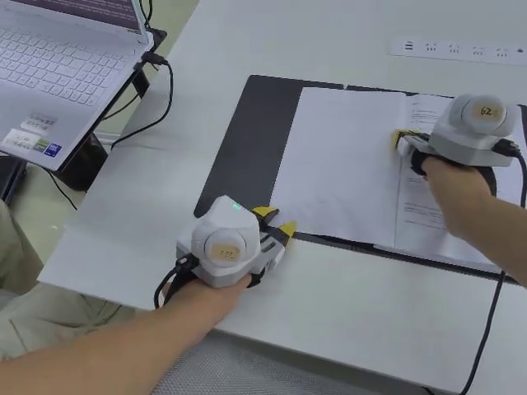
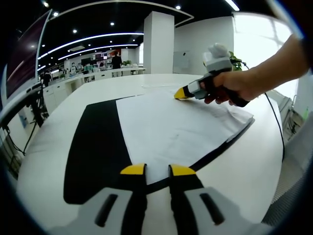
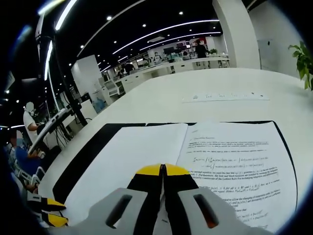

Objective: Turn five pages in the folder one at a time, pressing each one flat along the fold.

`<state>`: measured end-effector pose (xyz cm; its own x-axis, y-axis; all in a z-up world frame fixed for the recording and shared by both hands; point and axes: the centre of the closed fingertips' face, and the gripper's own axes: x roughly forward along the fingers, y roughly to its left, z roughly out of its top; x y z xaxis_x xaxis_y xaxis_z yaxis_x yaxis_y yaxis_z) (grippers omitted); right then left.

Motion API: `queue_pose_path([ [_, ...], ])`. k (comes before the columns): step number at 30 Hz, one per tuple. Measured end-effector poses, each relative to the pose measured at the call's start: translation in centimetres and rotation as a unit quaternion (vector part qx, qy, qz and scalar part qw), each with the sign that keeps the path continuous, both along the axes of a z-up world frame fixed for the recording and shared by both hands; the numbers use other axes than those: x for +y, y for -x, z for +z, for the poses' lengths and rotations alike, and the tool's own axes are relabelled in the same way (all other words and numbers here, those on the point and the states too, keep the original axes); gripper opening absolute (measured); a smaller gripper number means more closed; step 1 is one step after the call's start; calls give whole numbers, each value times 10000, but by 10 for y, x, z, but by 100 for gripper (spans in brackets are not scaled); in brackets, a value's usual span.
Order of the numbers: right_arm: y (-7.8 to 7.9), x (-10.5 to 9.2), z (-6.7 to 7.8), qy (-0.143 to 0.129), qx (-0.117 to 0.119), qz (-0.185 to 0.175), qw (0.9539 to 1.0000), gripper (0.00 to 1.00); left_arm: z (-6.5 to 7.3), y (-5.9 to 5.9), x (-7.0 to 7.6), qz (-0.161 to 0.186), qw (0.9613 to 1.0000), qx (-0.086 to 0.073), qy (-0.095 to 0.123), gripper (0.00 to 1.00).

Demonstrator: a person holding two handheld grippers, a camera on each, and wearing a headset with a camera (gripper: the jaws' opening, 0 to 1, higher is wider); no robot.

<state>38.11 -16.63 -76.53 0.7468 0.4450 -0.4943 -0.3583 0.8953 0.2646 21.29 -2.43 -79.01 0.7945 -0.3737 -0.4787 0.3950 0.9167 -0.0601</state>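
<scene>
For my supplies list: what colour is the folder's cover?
The cover is black; the head view shows it best.

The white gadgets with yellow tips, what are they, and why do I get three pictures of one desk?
They are hand-held two-jaw grippers. A person holds one in each hand, and there is no robot arm. The head view comes from a headset camera looking down. The two round pictures come from cameras riding on the grippers, looking along their jaws. On the white table lies an open black folder, with a blank page on the left and a printed page on the right. A laptop and a power strip sit nearby. The left gripper is at the folder's near edge, jaws slightly apart, holding nothing. The right gripper, jaws closed, has its tips on the paper by the fold.
</scene>
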Motion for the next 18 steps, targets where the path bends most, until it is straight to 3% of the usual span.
queue_pose_path([
  [2, -2, -1, 1, 17, -1, -12, 10000, 0, 0, 0, 0, -14, 10000, -8, 4, 15],
  [6, -22, -7, -8, 20, -7, -39, 10000, 0, 1, 0, 0, -37, 10000, -38, -23, 15],
  [14, -39, -2, -6, 152, -82, 27, 9998, 0, 1, 1, -1, -41, 9999, -101, -67, 15],
  [18, -58, -6, -11, 247, -165, 36, 9996, 0, 1, 2, -1, -47, 9999, -121, -63, 15],
])
